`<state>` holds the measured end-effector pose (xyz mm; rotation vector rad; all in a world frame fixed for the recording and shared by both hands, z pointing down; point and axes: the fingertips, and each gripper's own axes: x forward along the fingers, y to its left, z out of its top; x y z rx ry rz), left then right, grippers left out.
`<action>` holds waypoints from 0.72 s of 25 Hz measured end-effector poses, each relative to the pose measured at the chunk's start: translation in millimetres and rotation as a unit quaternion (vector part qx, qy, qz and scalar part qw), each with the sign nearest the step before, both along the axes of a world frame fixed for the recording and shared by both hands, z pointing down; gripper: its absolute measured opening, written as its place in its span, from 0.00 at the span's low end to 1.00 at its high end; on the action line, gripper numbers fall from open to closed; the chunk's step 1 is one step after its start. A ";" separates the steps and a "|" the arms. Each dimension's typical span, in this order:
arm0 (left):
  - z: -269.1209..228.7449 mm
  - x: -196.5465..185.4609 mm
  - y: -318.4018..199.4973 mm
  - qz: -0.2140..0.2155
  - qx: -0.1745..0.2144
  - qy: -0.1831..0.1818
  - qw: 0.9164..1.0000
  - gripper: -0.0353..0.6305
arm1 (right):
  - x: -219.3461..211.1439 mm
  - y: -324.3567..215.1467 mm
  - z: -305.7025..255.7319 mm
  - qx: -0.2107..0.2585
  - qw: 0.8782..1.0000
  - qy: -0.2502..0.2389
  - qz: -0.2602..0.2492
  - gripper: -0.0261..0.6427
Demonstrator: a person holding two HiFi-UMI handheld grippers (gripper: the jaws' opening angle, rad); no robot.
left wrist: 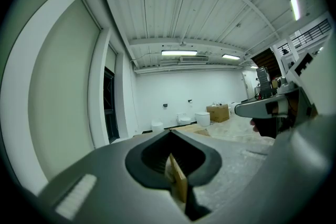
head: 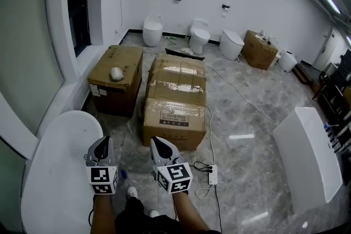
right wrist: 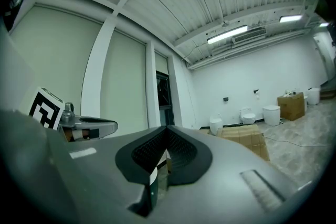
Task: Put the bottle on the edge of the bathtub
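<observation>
The white bathtub (head: 57,172) fills the lower left of the head view, its rounded rim beside my left gripper (head: 102,143). That gripper is shut, with nothing between its jaws, and its tip hangs over the tub's right rim. My right gripper (head: 157,143) is also shut and empty, held over the floor in front of a cardboard box. A small blue and clear thing (head: 123,175) lies on the floor between the grippers, too small to identify. In the left gripper view the left gripper (left wrist: 171,157) shows only a thin slit. The right gripper (right wrist: 164,150) looks the same in its own view.
Two cardboard boxes (head: 174,98) (head: 116,82) stand ahead; a pale rounded object (head: 116,73) lies on the left one. A power strip (head: 212,174) with cable lies on the marble floor. A white fixture (head: 310,156) stands at right. Toilets (head: 198,36) line the far wall.
</observation>
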<state>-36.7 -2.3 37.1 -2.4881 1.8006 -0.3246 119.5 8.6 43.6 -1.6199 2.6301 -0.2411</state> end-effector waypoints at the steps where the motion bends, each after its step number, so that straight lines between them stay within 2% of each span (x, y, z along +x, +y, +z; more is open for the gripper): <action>1: -3.7 1.9 0.7 0.001 0.004 0.001 1.000 0.05 | 2.7 1.1 -3.2 0.003 1.000 0.001 0.001 0.05; 11: -16.4 19.8 6.6 0.014 0.017 0.004 1.000 0.05 | 33.6 12.4 -20.6 0.022 0.999 0.003 0.028 0.05; 18: -22.2 23.1 7.9 0.015 0.022 -0.002 1.000 0.05 | 37.1 12.6 -18.3 0.018 0.999 -0.003 0.028 0.05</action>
